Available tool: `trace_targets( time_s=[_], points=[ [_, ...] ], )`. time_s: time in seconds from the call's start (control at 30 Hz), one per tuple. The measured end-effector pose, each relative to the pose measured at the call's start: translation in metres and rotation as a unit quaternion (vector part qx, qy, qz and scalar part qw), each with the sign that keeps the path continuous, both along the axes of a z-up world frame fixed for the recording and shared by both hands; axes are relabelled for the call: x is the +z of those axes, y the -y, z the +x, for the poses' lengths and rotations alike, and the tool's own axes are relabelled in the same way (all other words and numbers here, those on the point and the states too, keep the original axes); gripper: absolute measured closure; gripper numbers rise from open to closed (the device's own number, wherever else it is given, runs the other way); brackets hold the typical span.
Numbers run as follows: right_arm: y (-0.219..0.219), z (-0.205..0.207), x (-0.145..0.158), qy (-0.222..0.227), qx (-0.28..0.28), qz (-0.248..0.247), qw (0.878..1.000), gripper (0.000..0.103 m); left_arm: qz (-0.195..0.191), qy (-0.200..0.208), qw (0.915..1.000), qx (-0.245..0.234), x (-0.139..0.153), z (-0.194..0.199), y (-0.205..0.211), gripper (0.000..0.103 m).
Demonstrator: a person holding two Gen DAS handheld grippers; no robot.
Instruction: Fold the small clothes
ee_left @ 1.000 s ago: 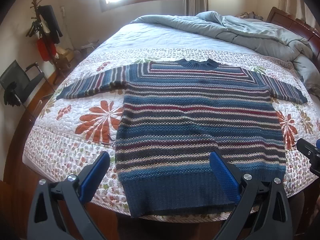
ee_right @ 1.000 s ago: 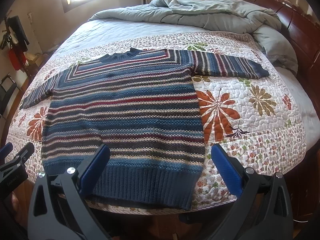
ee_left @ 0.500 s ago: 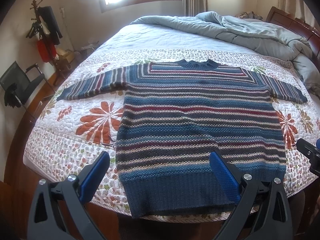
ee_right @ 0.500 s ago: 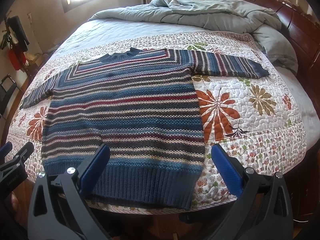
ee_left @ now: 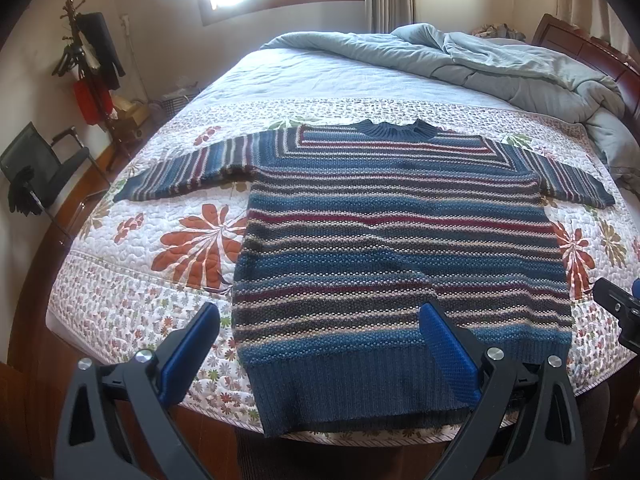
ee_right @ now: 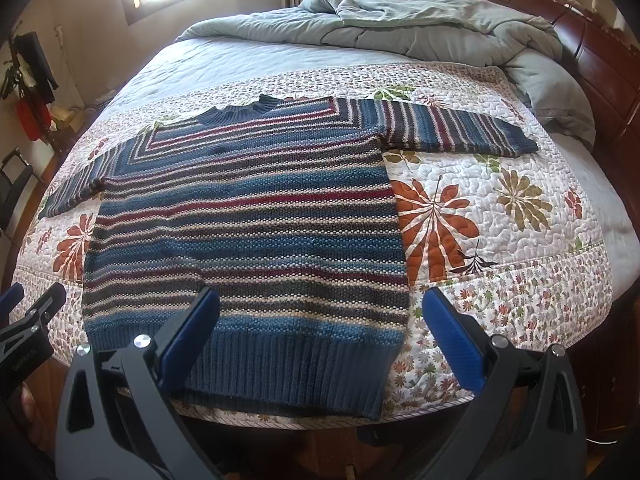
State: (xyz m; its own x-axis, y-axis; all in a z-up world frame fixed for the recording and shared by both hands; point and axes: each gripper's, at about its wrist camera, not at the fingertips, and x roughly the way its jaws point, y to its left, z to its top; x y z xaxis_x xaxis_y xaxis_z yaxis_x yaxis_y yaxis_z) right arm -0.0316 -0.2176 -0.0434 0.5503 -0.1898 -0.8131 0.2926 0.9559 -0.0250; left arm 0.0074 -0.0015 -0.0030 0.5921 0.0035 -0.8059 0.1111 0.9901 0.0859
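Observation:
A striped knit sweater [ee_left: 392,248] in blue, red and cream lies flat on the bed, face up, both sleeves spread out sideways and its ribbed hem at the near edge. It also shows in the right wrist view [ee_right: 248,232]. My left gripper [ee_left: 320,320] is open and empty, held above the hem's left part. My right gripper [ee_right: 320,312] is open and empty, held above the hem's right corner. The right gripper's tip shows at the right edge of the left wrist view [ee_left: 620,312]; the left gripper's tip shows at the left edge of the right wrist view [ee_right: 28,312].
A floral quilt [ee_left: 160,240] covers the near half of the bed. A rumpled grey duvet [ee_left: 500,60] lies at the far end. A wooden headboard [ee_right: 600,60] runs along the right. A coat stand [ee_left: 88,52] and a black chair [ee_left: 36,168] stand at the left.
Almost nothing has changed. The left wrist view has shifted very slightly; the sweater and both grippers stay as they were.

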Motion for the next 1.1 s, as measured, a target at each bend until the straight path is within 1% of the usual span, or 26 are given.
trace_targets(
  time_s=[1.1],
  points=[
    [-0.0005,0.003,-0.0025,-0.005,0.003,0.001,1.0,0.002,0.001,0.001,1.0,0.0,0.0029,0.0024,-0.0005,0.004]
  ],
)
